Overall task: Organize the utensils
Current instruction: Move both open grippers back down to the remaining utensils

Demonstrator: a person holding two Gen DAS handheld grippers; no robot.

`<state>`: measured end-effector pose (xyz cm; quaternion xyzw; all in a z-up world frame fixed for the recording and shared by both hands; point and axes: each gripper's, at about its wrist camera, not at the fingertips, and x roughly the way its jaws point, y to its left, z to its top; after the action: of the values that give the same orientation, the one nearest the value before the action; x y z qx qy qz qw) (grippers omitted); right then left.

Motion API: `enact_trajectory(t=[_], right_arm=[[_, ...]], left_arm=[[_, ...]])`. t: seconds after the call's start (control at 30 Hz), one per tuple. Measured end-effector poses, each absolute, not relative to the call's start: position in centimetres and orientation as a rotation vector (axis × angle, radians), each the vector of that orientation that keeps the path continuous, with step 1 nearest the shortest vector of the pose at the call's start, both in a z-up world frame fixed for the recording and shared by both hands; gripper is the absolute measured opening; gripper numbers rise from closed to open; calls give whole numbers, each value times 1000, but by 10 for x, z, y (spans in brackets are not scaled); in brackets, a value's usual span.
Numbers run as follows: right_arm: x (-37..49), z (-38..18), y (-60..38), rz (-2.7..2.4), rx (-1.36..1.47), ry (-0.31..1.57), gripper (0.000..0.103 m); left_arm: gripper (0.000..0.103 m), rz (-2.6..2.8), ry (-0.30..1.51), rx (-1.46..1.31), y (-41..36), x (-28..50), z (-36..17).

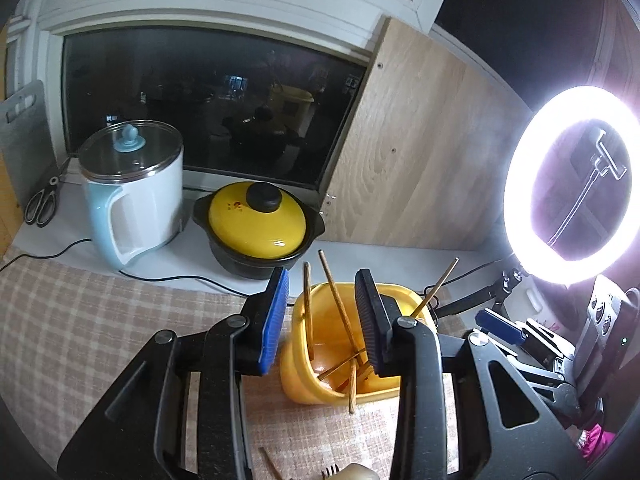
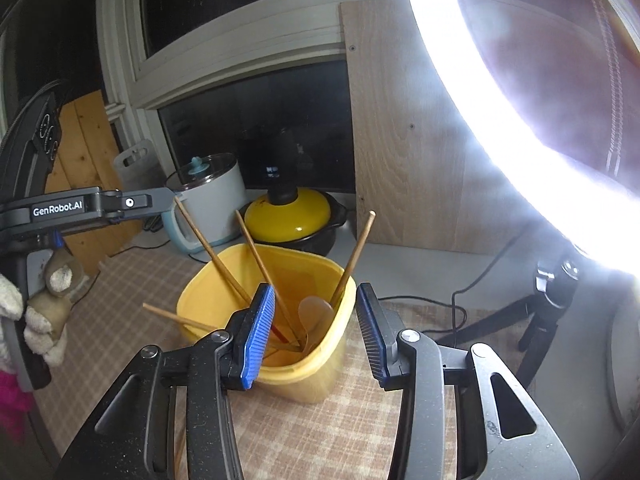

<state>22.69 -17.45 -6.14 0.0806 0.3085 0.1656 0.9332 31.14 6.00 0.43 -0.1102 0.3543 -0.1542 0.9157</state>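
The table (image 2: 120,320) under its checked cloth carries a yellow plastic holder (image 2: 316,376), standing upright, light and probably easy to tip. Both the left gripper (image 1: 322,316) and right gripper (image 2: 316,332) hover over it, fingers spread wide and grasping nothing. Inside lean several wooden chopsticks (image 2: 260,262) and a wooden spoon (image 2: 316,312): stiff, light, smooth sticks, likely best pinched near their upper ends. One chopstick (image 2: 176,317) lies outside, touching the holder's wall.
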Motion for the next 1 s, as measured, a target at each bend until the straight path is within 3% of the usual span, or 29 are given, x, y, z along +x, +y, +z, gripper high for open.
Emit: enact_trajectory(t=[0.3,0.33,0.4,0.47,1.0], right_arm=[[202,-63,-198,345,232,609,48],[199,-64,-199,349,229,609,50],[193,-68,-200,355,223,609,63],[185,-73,-201,375,223,604,68],[157,-123,-168,558,162,812,69]], left_arm=[[33,-303,694,-237,82,274,12],[37,-306,697,-236,83,270,12],[44,-310,708,-231,86,260,10],[45,-305,716,-217,87,251,6],[45,-269,959,-199,81,193,-82]])
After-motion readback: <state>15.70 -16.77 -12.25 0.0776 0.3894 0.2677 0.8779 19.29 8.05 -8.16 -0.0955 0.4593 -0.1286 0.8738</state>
